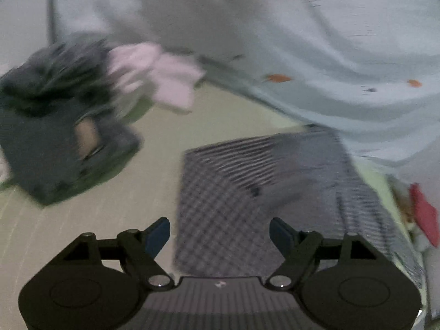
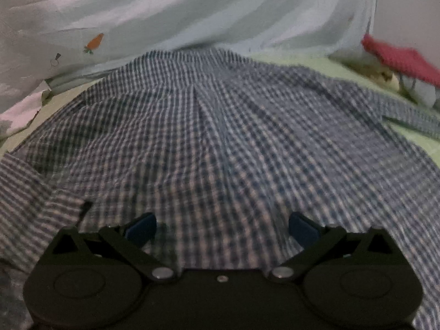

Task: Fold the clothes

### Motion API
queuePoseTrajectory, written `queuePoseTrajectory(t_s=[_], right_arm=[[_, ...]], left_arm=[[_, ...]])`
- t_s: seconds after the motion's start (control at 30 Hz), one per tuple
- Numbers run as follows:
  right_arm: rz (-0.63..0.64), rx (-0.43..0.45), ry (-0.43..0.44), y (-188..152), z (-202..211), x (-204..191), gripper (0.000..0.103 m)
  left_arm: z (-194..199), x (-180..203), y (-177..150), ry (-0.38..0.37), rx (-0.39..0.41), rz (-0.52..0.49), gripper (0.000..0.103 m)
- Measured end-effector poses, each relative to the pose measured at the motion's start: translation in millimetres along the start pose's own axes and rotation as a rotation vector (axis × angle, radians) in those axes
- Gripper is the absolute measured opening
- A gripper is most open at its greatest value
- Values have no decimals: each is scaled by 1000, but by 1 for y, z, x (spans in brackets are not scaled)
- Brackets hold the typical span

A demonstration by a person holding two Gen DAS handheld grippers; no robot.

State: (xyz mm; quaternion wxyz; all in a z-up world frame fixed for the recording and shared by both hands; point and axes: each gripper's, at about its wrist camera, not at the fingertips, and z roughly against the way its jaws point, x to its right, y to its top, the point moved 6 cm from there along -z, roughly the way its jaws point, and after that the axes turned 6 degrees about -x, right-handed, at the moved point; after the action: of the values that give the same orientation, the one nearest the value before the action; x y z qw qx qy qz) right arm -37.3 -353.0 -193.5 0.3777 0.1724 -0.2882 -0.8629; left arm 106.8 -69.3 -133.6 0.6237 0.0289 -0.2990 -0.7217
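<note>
OK, both grippers are wide open and hold nothing.

Left gripper (image 1: pixel 219 233): blue pads (image 1: pixel 158 236) spread far apart, above the near edge of the checked shirt (image 1: pixel 247 192). Can't tell if the pads touch the cloth; nothing is pinched between them. View is motion-blurred.

Right gripper (image 2: pixel 222 227): pads (image 2: pixel 302 229) equally wide, low over the shirt (image 2: pixel 220 137), fabric fills the gap below and ahead of them. Contact unclear, no grip.

Shirt lies spread on the pale green sheet (image 1: pixel 137 165), mostly flat with a centre crease running away from the right wrist camera, one sleeve trailing to the far right (image 2: pixel 412 121).

Other stuff: a dark grey garment (image 1: pixel 55 137) heaped to the left, well apart from the shirt, with pink cloth (image 1: pixel 165 79) just beside it. Light blue carrot-print fabric (image 2: pixel 192 8) bunched behind the shirt, touching its far edge. Red item (image 2: pixel 398 57) at far right, near the sleeve.
</note>
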Motion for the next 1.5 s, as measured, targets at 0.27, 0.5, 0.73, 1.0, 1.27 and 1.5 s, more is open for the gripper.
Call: queuePoseTrajectory(t_s=[0.27, 0.5, 0.73, 1.0, 1.27, 1.5], right_arm=[[-32, -59, 284, 12, 18, -48, 90], [35, -171, 445, -8, 14, -92, 55], [11, -183, 465, -12, 13, -96, 55], [-6, -170, 520, 5, 17, -92, 0], [-124, 78, 473, 74, 63, -12, 0], [-120, 259, 264, 129, 95, 110, 0]], left_arm=[[8, -24, -11, 100, -25, 55, 82], [20, -28, -27, 140, -32, 38, 85], [21, -37, -38, 172, -52, 53, 85], [19, -16, -41, 163, -57, -6, 85], [5, 40, -67, 135, -80, -126, 85], [-15, 111, -92, 115, -123, -137, 86]])
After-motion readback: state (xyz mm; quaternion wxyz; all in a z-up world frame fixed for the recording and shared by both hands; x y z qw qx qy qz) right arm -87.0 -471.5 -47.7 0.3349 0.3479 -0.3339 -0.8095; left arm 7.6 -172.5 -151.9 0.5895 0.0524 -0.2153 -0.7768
